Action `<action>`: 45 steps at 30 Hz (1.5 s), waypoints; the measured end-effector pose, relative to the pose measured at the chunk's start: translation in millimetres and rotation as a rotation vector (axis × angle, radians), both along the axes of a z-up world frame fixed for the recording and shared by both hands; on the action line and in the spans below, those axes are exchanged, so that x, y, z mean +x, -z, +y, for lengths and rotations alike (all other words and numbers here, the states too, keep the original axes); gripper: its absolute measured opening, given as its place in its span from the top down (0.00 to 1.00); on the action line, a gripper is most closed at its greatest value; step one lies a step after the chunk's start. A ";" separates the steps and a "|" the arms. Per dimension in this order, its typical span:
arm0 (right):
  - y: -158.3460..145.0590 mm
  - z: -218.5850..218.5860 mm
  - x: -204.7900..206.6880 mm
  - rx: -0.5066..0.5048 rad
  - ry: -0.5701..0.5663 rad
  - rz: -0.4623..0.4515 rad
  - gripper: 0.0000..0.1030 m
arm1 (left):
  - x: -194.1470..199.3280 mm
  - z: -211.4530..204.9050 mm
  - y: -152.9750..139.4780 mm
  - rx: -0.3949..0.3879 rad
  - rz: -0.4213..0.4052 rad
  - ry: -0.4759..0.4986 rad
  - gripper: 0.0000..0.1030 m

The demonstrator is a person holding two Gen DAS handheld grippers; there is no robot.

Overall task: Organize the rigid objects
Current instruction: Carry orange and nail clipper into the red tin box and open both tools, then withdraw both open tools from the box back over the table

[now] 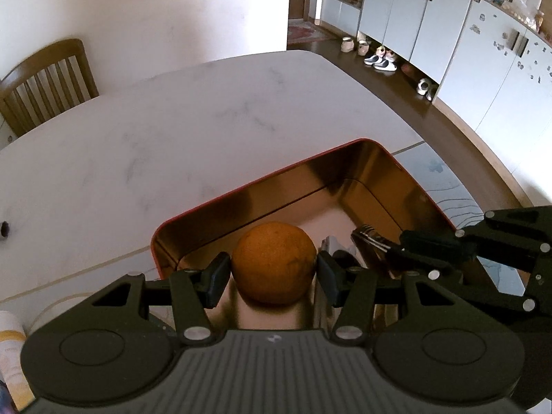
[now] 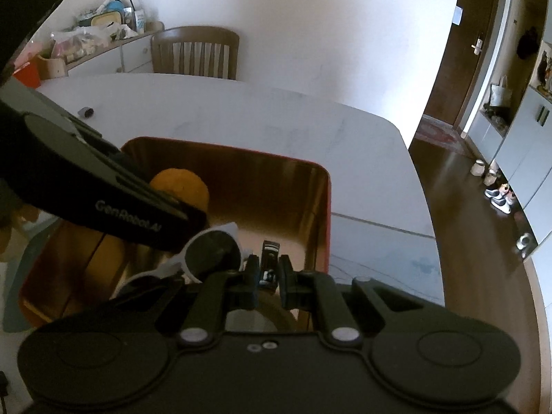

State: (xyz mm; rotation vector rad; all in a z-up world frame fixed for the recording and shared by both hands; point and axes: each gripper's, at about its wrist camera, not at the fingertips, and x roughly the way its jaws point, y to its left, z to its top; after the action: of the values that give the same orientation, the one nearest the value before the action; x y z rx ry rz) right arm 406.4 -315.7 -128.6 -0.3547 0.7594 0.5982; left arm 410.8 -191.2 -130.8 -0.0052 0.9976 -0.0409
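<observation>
Over the red tin (image 1: pixel 157 241), left gripper (image 1: pixel 272 272) clamped on orange (image 1: pixel 274 262) — right gripper (image 2: pixel 268 272) pinching fork (image 1: pixel 371 238).

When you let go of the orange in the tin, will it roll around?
Probably a little. The orange is round, and the tin looks smooth and shiny inside, so nothing much would stop it. The tin's walls should keep it in. It looks firm, since the left gripper pinches it without denting it.
</observation>
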 end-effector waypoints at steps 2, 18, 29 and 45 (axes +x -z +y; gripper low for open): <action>-1.3 -0.1 -1.0 0.003 -0.001 0.008 0.82 | 0.0 -0.2 -0.7 0.000 0.005 -0.002 0.47; -25.3 -13.5 -18.4 0.083 0.058 0.035 0.62 | -29.2 2.6 -27.1 -0.015 -0.068 0.005 0.47; -50.1 -14.6 -43.3 0.152 0.087 0.026 0.48 | -73.9 14.0 -58.6 -0.021 -0.149 0.009 0.47; -77.7 25.7 -102.1 0.218 0.097 0.015 0.18 | -146.2 66.1 -93.1 -0.057 -0.251 -0.007 0.31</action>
State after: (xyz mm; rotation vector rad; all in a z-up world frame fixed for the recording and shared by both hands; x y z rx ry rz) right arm 304.3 -290.0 -50.9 -0.1122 0.7139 0.5858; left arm 264.6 -125.2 -37.7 -0.0547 0.7450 -0.0625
